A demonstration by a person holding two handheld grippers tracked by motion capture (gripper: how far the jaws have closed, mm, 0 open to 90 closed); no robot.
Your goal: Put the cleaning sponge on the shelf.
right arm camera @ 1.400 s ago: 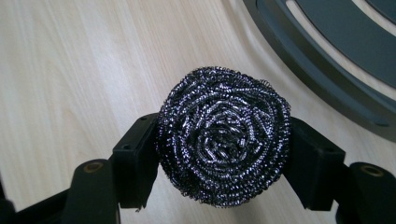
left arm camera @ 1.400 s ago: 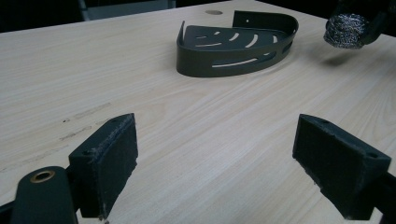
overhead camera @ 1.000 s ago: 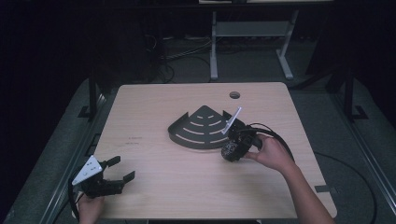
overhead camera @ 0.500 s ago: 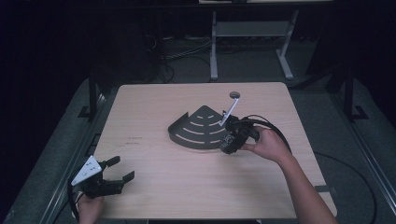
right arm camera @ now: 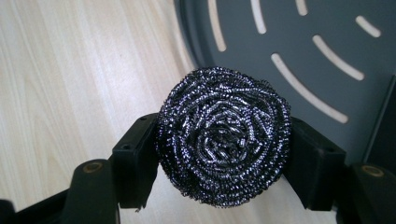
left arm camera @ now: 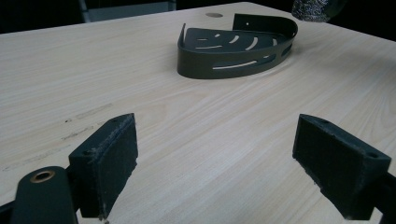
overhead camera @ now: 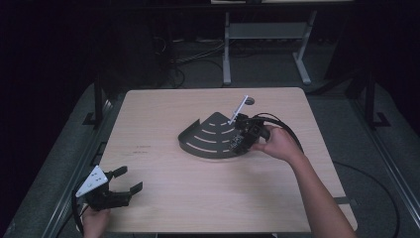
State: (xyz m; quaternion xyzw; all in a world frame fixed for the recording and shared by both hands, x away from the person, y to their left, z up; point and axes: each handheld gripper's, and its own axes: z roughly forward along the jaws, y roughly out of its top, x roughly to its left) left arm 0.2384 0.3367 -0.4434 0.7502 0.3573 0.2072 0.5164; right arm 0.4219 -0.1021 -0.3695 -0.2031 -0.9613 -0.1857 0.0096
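Steel-wool scourer [right arm camera: 223, 136] — light, springy, snag-prone, best pinched across its middle — sits clamped in the right gripper [right arm camera: 223, 154] over the edge of the dark slotted caddy [overhead camera: 214, 136], while the left gripper [left arm camera: 219, 158] stands spread, holding nothing.

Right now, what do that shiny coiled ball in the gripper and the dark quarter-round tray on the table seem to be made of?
The shiny coiled scouring ball looks like fine steel wire: silvery strands wound in a spiral, glinting. The dark quarter-round slotted tray seems to be thin sheet metal with a matte grey-black coating, judging by its slim bent wall and cut slots, though moulded plastic can't be ruled out.
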